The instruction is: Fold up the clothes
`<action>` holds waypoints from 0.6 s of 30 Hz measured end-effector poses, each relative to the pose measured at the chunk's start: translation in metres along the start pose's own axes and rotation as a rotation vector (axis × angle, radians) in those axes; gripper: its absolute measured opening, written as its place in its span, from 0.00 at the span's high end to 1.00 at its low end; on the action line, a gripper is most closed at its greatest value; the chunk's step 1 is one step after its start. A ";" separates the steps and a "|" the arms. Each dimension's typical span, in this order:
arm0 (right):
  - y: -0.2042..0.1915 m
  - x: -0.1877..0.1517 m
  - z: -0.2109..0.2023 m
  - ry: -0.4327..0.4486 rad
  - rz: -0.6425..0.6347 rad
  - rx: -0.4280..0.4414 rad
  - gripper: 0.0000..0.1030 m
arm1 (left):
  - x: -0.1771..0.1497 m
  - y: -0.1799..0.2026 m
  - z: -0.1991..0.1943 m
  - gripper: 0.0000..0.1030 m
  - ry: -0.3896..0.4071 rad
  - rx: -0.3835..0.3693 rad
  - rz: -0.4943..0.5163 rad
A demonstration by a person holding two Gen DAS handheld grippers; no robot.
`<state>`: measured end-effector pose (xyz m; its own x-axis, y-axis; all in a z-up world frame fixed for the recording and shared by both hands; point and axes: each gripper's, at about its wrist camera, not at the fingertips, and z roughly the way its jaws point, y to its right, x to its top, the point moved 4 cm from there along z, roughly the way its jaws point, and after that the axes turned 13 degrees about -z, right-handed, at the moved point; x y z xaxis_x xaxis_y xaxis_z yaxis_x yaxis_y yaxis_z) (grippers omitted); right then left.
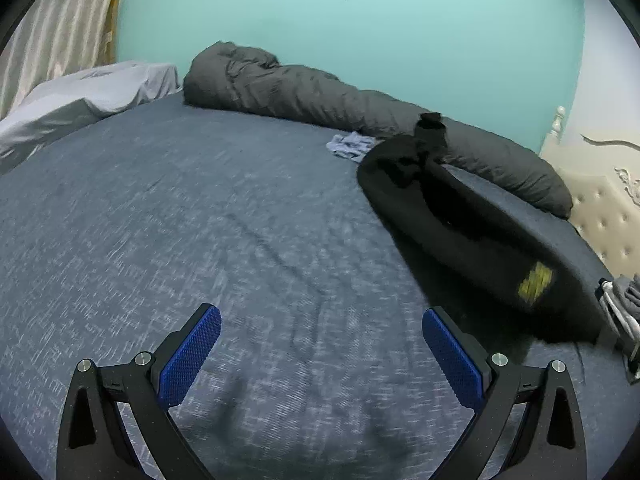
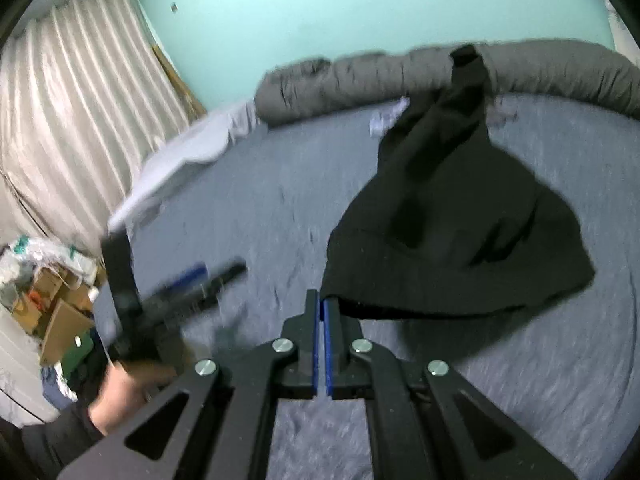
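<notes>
Blue bed, black garment pinched in right jaws

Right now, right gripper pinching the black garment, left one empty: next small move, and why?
Probably bring the open left gripper across to the black fabric garment's free hem. The shut right gripper pinches only one corner, so the cloth hangs bunched above the blue-grey bedsheet; a second grip could spread it flat.

Home bedroom. Big bed w/ blue-grey sheet fills both views; rolled dark-grey duvet along the far side, pale pillow at one end, tufted cream headboard at the other. Mint-green wall, striped curtain. Cardboard boxes & bags on floor beside bed. Loose clothes lying on sheet.
</notes>
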<state>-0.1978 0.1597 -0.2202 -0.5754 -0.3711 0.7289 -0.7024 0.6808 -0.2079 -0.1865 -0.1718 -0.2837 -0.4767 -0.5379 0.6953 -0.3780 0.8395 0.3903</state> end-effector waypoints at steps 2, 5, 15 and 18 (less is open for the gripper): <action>0.005 -0.013 0.013 -0.055 0.024 -0.009 0.98 | 0.000 -0.006 0.003 0.00 -0.015 0.007 -0.011; 0.022 -0.020 0.022 -0.095 0.061 -0.047 0.97 | 0.000 -0.013 0.003 0.00 -0.026 0.004 -0.023; 0.126 -0.002 0.008 -0.097 0.061 -0.349 0.34 | -0.007 -0.012 0.012 0.00 -0.061 0.002 -0.019; 0.166 0.007 0.029 -0.141 0.099 -0.385 0.30 | -0.010 -0.006 0.015 0.00 -0.067 0.000 -0.005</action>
<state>-0.3312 0.2518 -0.2685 -0.7029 -0.3562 0.6157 -0.4478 0.8941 0.0061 -0.1914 -0.1731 -0.3022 -0.5270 -0.5461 0.6511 -0.3808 0.8367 0.3936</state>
